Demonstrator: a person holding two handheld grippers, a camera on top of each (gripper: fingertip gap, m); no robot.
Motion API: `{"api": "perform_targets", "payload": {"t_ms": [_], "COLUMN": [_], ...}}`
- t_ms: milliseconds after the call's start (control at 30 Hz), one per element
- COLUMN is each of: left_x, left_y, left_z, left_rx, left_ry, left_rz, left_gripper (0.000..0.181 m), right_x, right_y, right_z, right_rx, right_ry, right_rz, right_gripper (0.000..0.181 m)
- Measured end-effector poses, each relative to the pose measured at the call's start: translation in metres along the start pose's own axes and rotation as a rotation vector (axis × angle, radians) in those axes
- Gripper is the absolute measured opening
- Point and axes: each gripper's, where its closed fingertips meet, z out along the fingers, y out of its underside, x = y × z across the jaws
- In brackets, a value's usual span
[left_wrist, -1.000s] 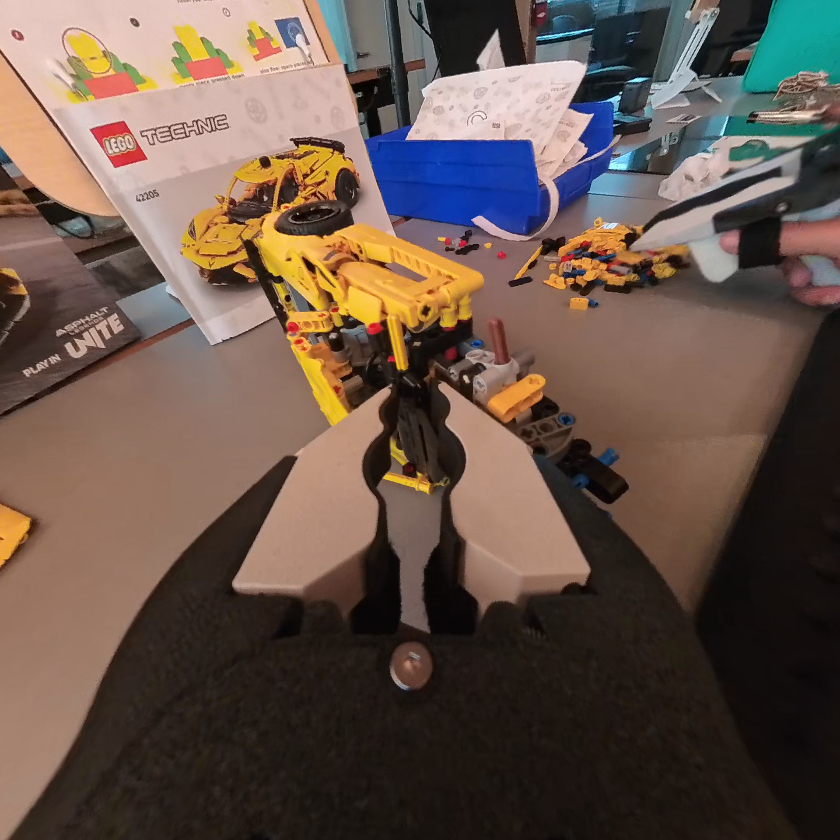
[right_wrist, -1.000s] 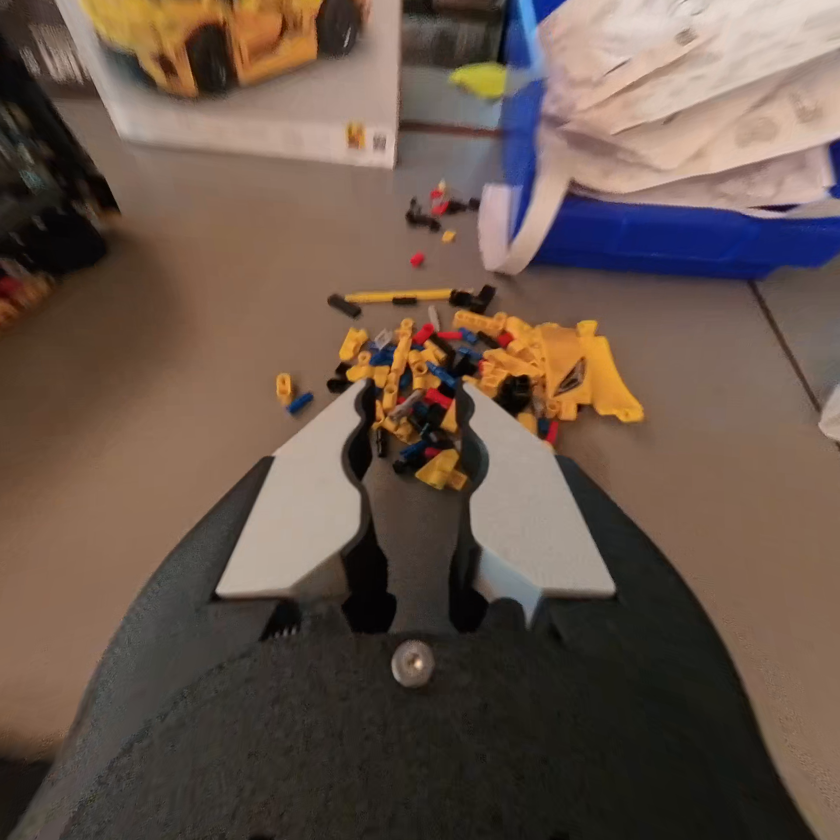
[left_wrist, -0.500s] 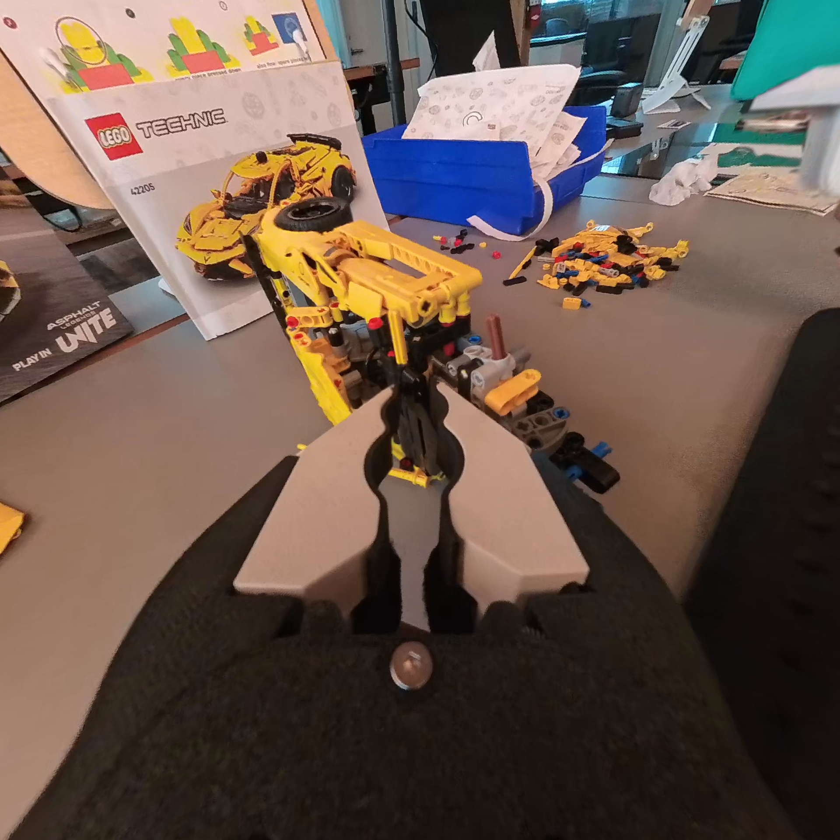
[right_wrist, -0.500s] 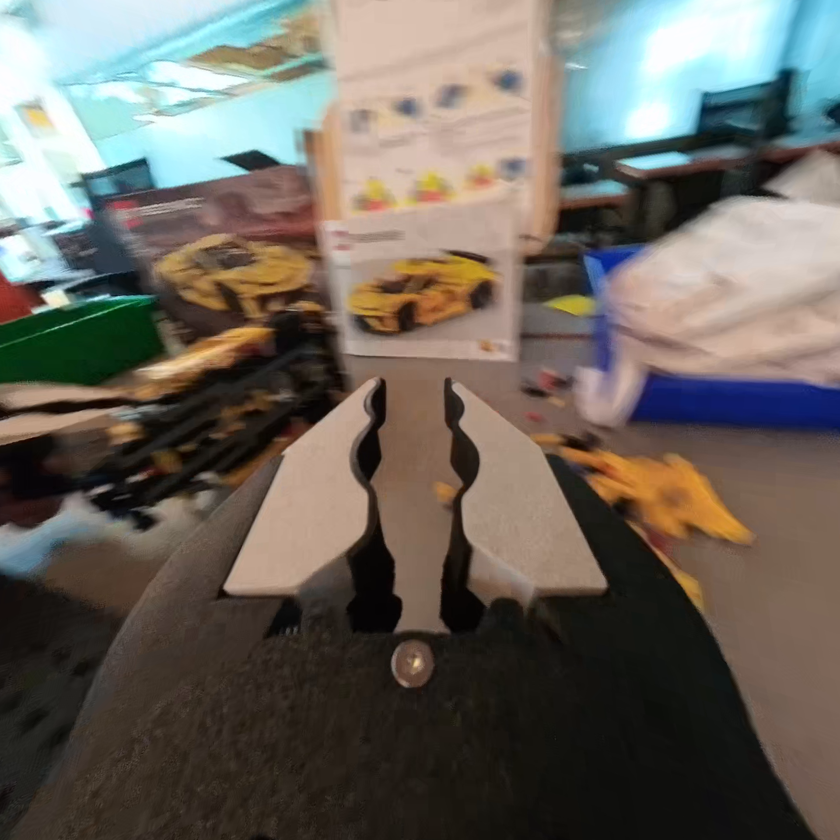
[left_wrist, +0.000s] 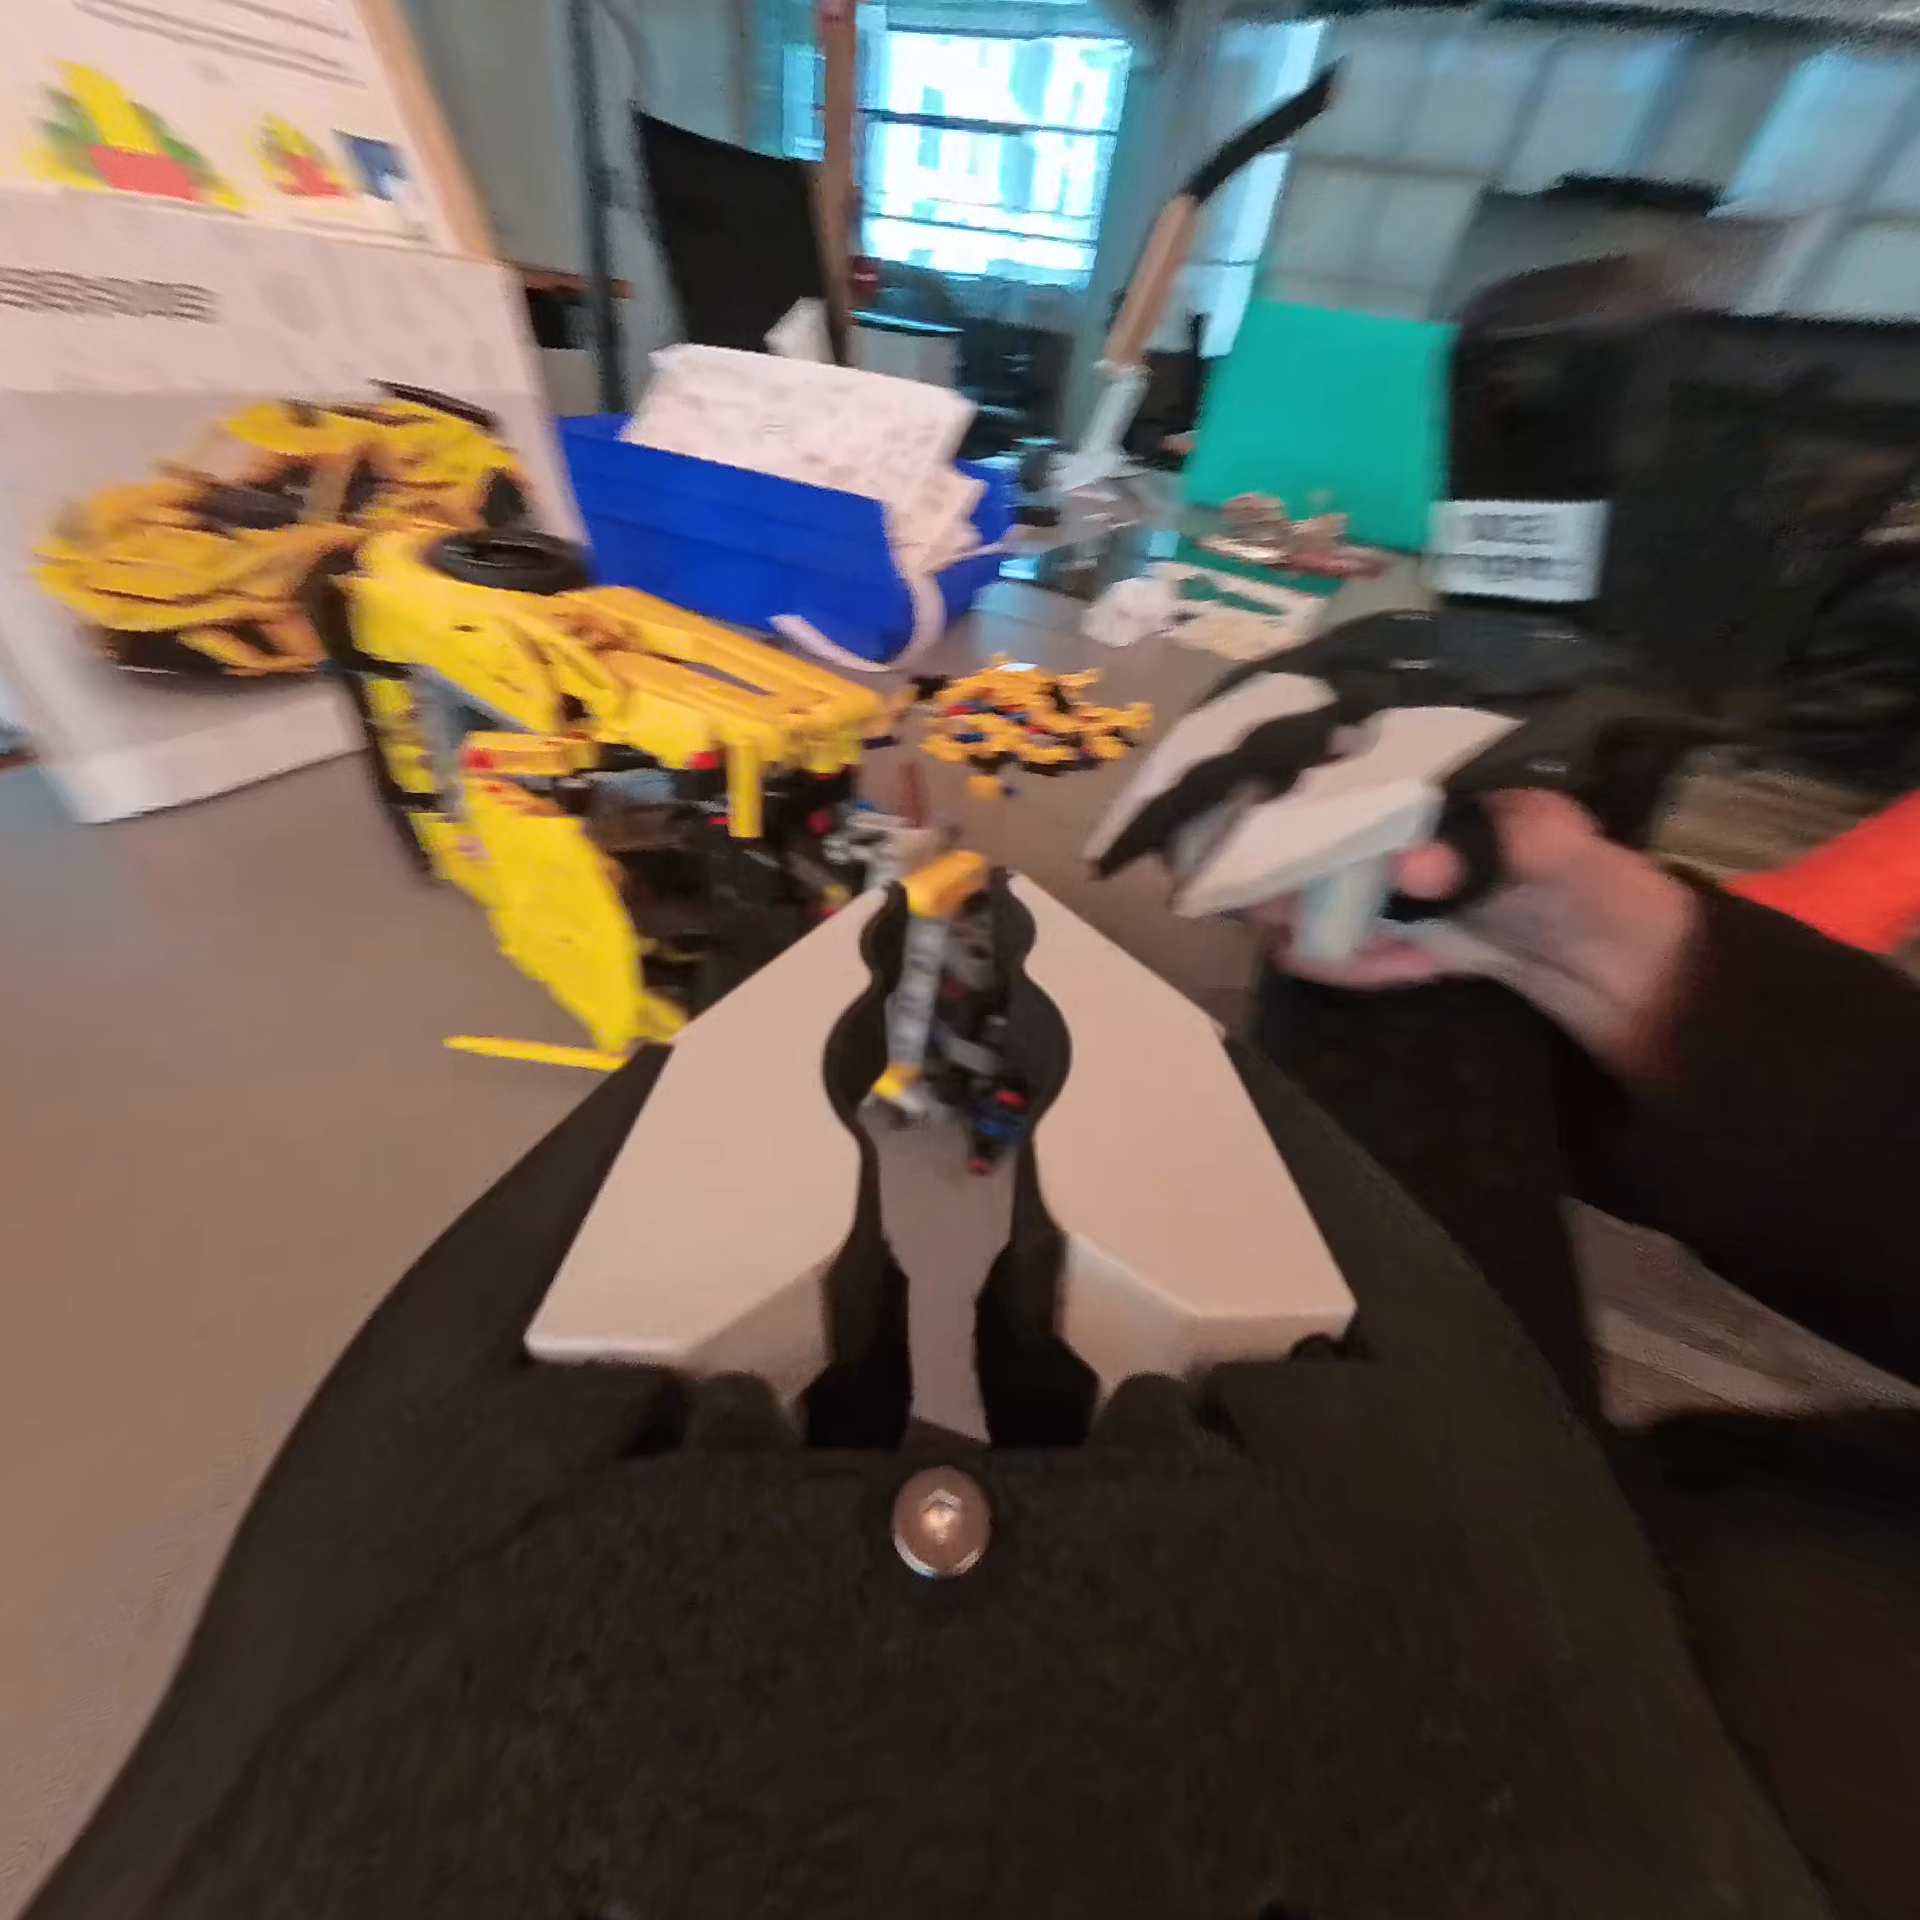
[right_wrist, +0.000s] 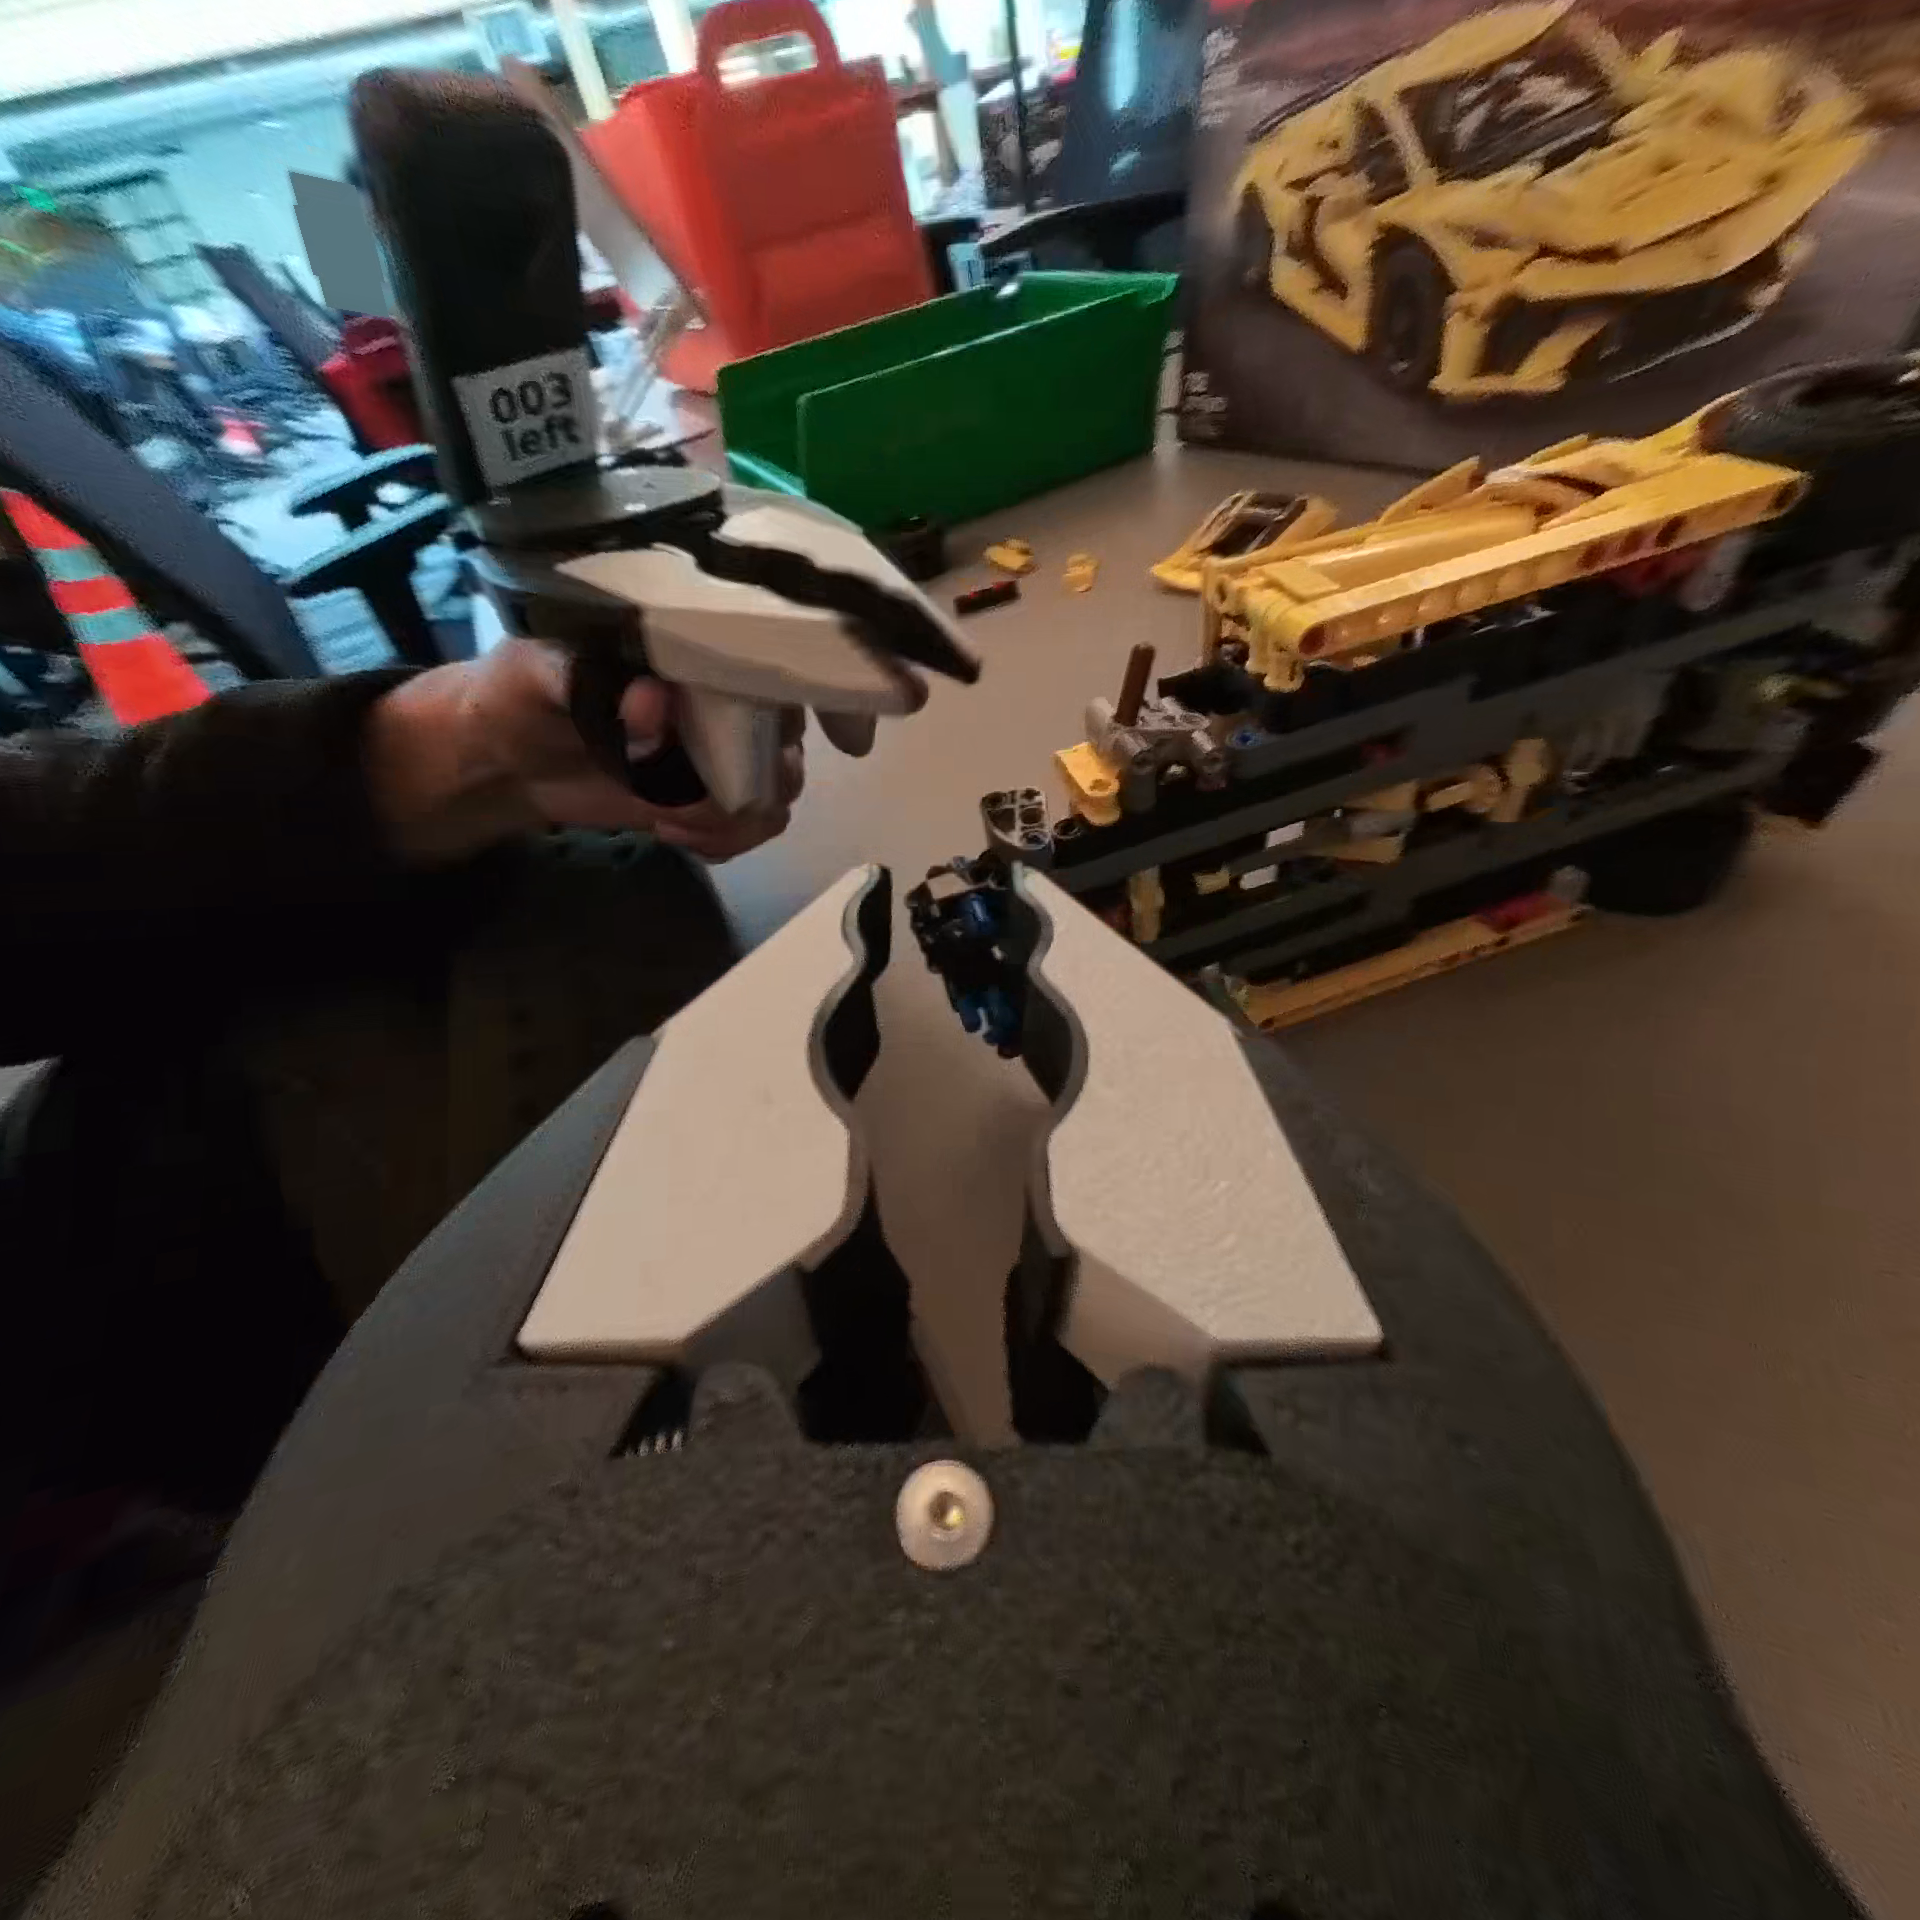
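Yellow brick car (right_wrist: 1455, 727) tipped on its side on counter (right_wrist: 1558, 1195) | left tool (left_wrist: 943, 894) narrowly parted, empty, near its end | right tool (right_wrist: 951, 883) parted, empty, opposite.

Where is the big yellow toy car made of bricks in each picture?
Left wrist view: the yellow brick car sits left of centre, tipped on its side, just beyond the left tool.
Right wrist view: the same car is at the right, past the right tool, and runs toward the right edge.
Shared landmark: the brown peg at the car's near end shows in both views, standing beside grey and yellow pieces.
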Motion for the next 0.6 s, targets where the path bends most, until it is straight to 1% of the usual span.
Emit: {"api": "perform_targets", "payload": {"t_ms": [33, 67, 133, 200, 267, 367, 533, 600], "left_x": [0.010, 0.013, 0.010, 0.011, 0.011, 0.010, 0.013, 0.013], "left_y": [0.003, 0.009, 0.020, 0.028, 0.033, 0.035, 0.036, 0.038], "left_z": [-0.002, -0.002, 0.000, 0.004, 0.008, 0.012, 0.014, 0.015], "left_rx": [-0.021, -0.052, -0.110, -0.149, -0.176, -0.184, -0.192, -0.205], "left_ry": [0.068, 0.088, 0.054, 0.045, 0.046, 0.039, 0.103, 0.099], "left_rz": [-0.007, 0.008, 0.093, 0.144, 0.154, 0.171, 0.126, 0.146], "left_gripper": [0.020, 0.021, 0.021, 0.020, 0.015, 0.014, 0.011, 0.010], "right_x": [-0.001, -0.004, 0.005, 0.000, 0.008, 0.009, 0.004, 0.002], "right_y": [0.000, 0.001, 0.007, 0.008, 0.012, 0.016, 0.021, 0.020], "right_z": [0.000, 0.001, 0.005, 0.005, 0.007, 0.011, 0.015, 0.016], "right_rx": [-0.004, -0.022, -0.072, -0.080, -0.096, -0.127, -0.165, -0.160], "right_ry": [-0.062, -0.127, -0.124, -0.164, -0.154, -0.193, -0.227, -0.230], "right_rz": [0.039, 0.082, 0.118, 0.134, 0.206, 0.291, 0.298, 0.294], "right_gripper": [0.019, 0.019, 0.018, 0.016, 0.014, 0.015, 0.011, 0.007]}}
